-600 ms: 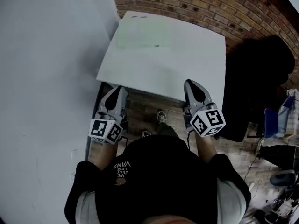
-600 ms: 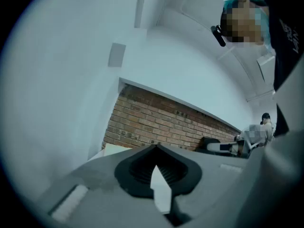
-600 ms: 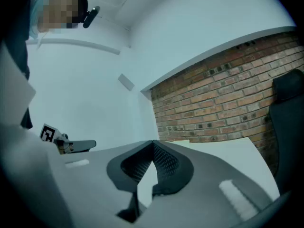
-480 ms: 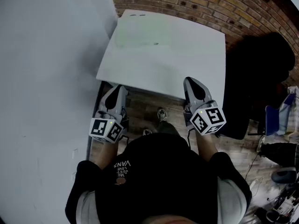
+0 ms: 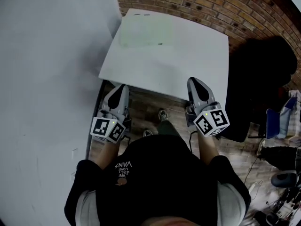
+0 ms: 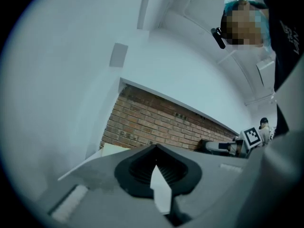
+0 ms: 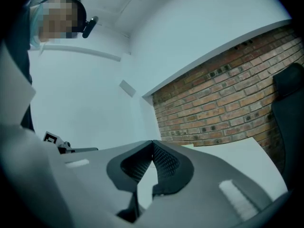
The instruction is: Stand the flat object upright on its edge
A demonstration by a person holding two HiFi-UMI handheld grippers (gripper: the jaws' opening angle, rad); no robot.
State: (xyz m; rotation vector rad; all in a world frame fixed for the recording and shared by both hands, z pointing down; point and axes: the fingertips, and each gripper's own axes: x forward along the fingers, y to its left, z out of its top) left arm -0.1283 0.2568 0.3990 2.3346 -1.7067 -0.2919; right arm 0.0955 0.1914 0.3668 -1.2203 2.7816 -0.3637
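Observation:
A pale green flat sheet (image 5: pixel 145 32) lies flat on the far left part of the white table (image 5: pixel 193 69), with a small dark speck (image 5: pixel 160 44) at its near edge. Both grippers hover at the table's near edge, well short of the sheet. My left gripper (image 5: pixel 121 88) is shut and empty, its tips at the near left corner. My right gripper (image 5: pixel 193 82) is shut and empty, its tips just over the near right edge. In the left gripper view the jaws (image 6: pixel 156 147) meet at a point; in the right gripper view the jaws (image 7: pixel 152 143) also meet.
A brick wall (image 5: pixel 197 4) runs behind the table and a white wall (image 5: pixel 47 55) runs along its left side. A black chair (image 5: pixel 263 74) stands to the right. Cluttered gear (image 5: pixel 282 145) lies on the floor at the far right.
Both grippers keep their places at the table's near edge, still shut. Only the head view has shifted a little.

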